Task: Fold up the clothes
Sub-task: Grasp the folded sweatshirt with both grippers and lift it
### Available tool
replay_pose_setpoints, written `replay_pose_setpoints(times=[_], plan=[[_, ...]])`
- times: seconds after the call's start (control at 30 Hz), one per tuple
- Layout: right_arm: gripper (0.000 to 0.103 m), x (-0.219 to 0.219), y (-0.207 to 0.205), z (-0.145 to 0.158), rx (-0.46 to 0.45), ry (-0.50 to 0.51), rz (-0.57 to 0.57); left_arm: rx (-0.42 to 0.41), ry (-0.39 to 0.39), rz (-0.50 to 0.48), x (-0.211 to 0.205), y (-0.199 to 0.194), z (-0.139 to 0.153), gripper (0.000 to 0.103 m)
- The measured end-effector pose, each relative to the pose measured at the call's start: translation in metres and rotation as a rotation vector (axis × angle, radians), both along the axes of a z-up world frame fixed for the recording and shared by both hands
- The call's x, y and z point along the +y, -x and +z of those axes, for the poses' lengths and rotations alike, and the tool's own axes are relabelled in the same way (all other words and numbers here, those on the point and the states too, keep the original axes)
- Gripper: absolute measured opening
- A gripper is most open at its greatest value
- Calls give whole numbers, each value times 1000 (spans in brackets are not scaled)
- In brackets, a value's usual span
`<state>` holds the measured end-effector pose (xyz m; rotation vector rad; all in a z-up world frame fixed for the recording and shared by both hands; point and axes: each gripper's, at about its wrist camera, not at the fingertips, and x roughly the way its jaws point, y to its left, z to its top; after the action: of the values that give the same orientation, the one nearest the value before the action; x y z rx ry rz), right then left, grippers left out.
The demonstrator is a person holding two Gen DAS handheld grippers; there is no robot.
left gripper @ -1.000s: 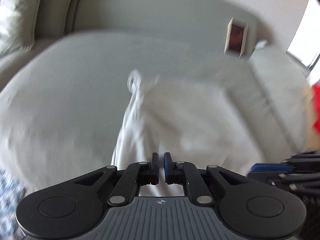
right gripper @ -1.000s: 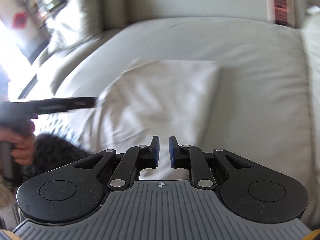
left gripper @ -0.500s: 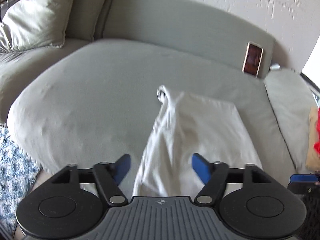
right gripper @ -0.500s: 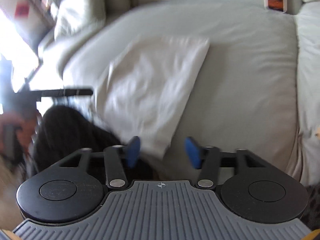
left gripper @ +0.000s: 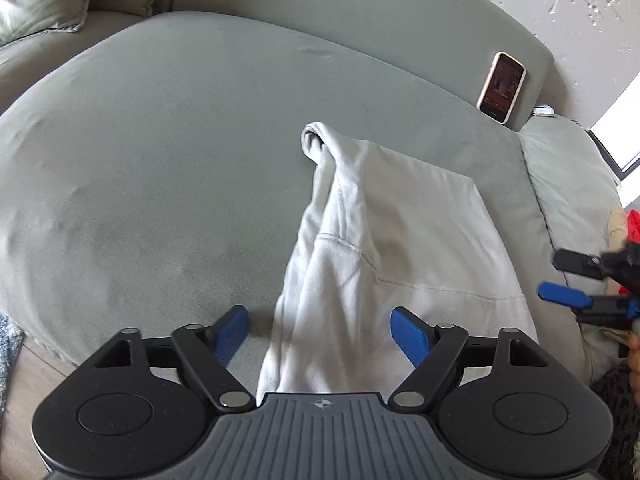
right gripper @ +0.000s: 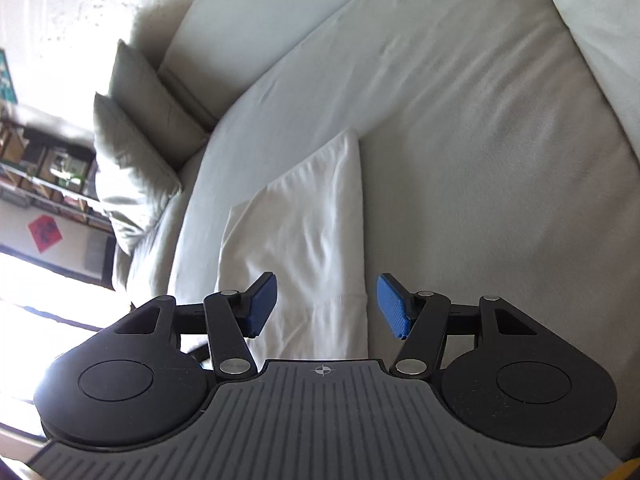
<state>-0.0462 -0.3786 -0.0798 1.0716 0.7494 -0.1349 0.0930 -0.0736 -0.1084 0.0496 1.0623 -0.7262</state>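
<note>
A white folded garment (left gripper: 392,248) lies on the grey sofa cushion (left gripper: 160,160), its near end hanging over the cushion's front edge. A bunched sleeve or corner sticks up at its far left. My left gripper (left gripper: 320,330) is open above the garment's near end, holding nothing. My right gripper (right gripper: 326,306) is open and empty, rolled sideways, above the garment's (right gripper: 304,232) near edge on the cushion (right gripper: 480,160). The right gripper also shows at the right edge of the left wrist view (left gripper: 580,284).
A phone (left gripper: 502,86) leans against the sofa back. Cushions (right gripper: 132,160) stand at the sofa's far end, with shelves (right gripper: 44,176) beyond. A red item (left gripper: 632,224) lies on the right seat. A patterned rug (left gripper: 8,344) is on the floor at left.
Both grippers opened and let go of the white garment, which now lies on the cushion. Both have drawn back, and the right gripper has rolled sideways.
</note>
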Motion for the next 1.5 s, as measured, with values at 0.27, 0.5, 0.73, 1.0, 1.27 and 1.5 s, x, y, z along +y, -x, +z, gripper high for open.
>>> replay_pose_setpoints(times=[0.27,0.5,0.73,1.0,1.27,1.5], plan=[[61,-12,-31,-24,25,-16,-15,48,-46,-128,-16,-2,-11,77],[54,-31,-43,-40,-21,-53,-43,147,-103,-137,-21,-9,-17,72],[51,-30,-86,-52,-35,-12,-24,93,-128,-90,-44,-1,-24,83],[5,17,-94,-5,-32,374,52,-106,-189,-123,-59,39,-1,17],[5,66,-46,81,-116,618,75,-234,-134,-127,-71,93,42,15],[5,62,54,128,-185,561,-44,-326,-45,-246,-92,141,96,15]])
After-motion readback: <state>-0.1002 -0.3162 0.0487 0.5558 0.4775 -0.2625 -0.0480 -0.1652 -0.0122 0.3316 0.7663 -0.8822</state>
